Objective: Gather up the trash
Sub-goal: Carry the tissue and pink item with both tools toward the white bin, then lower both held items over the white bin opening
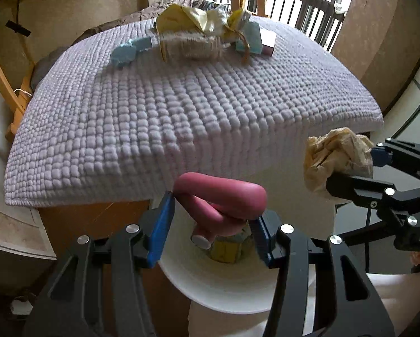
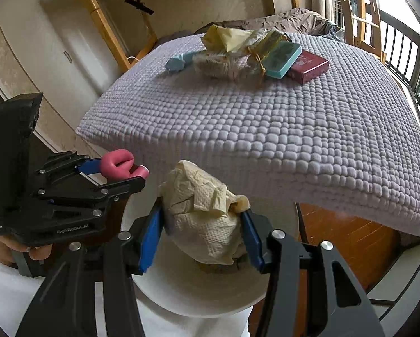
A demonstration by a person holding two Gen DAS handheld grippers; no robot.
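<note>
The left gripper (image 1: 212, 219) pinches a pink bent object (image 1: 221, 193) between its blue pads (image 1: 162, 224); the object's folded loop lies crosswise to the fingers, with its metal-capped end (image 1: 201, 241) pointing down into the white bin (image 1: 224, 289) directly beneath. In the right wrist view the left gripper (image 2: 120, 172) sits at the left, fingers directed rightward over the bin rim (image 2: 182, 306), and a hand (image 2: 22, 248) grips its handle from below. Printing on that gripper body reads "GenRobot.AI". The right gripper (image 2: 201, 230) clamps a crumpled beige paper towel (image 2: 204, 213) between its pads, the wad standing roughly upright above the bin opening; in the left wrist view this gripper (image 1: 350, 165) enters from the right edge with fingers directed leftward. Both loads hang just off the near edge of the bed's lilac quilted cover (image 1: 182, 106). Near the far edge of the cover, from left to right, lie a light blue scrap (image 2: 176, 61), a heap of yellow and clear wrappers (image 2: 232, 47), a teal box (image 2: 283, 57) and a maroon box (image 2: 308, 66) whose lettering cannot be read.
</note>
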